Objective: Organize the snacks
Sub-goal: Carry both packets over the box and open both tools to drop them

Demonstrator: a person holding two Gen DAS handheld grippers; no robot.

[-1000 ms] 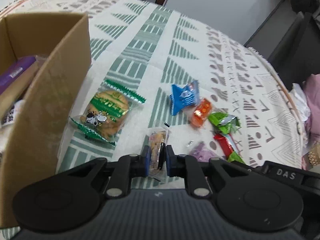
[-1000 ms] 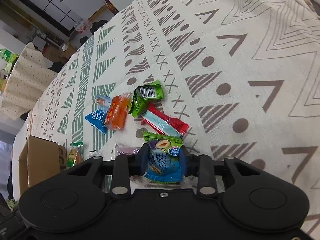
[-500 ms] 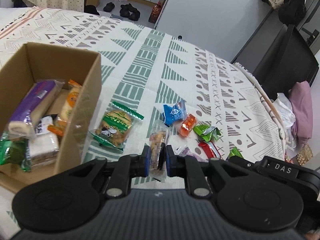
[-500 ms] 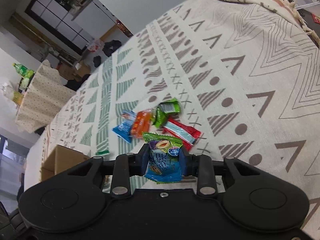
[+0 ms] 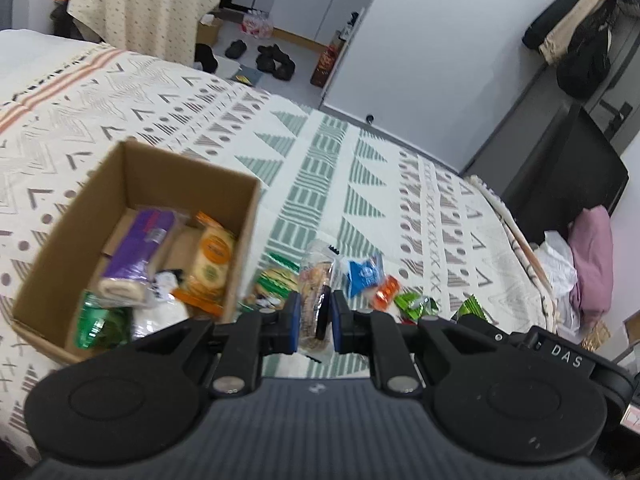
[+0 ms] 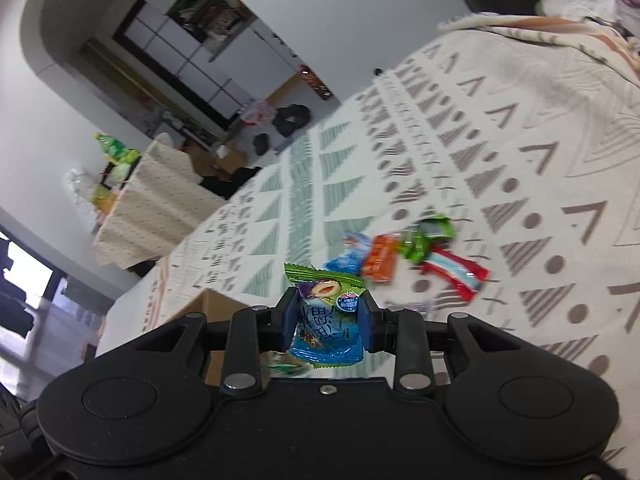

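My left gripper (image 5: 314,320) is shut on a clear-wrapped brown snack bar (image 5: 316,280), held in the air above the patterned cloth. To its left stands an open cardboard box (image 5: 244,216) holding several snacks, among them a purple roll (image 5: 136,248) and an orange-labelled pack (image 5: 212,260). My right gripper (image 6: 327,322) is shut on a blue and green plum candy packet (image 6: 326,316), also lifted. Loose on the cloth lie a blue packet (image 6: 346,258), an orange packet (image 6: 380,262), a green packet (image 6: 428,236) and a red bar (image 6: 456,276). The box corner (image 6: 218,308) shows below left of the right gripper.
A green biscuit pack (image 5: 272,280) lies beside the box wall. The bed edge runs along the right, with pink and white fabric (image 5: 588,256) and a dark cabinet (image 5: 560,176) beyond. Shoes (image 5: 276,60) and a cloth-draped table (image 5: 140,8) stand on the floor at the far side.
Both grippers have risen with their snacks still clamped. The left view now looks down into the box from higher up; the right view has tilted up, showing more of the room.
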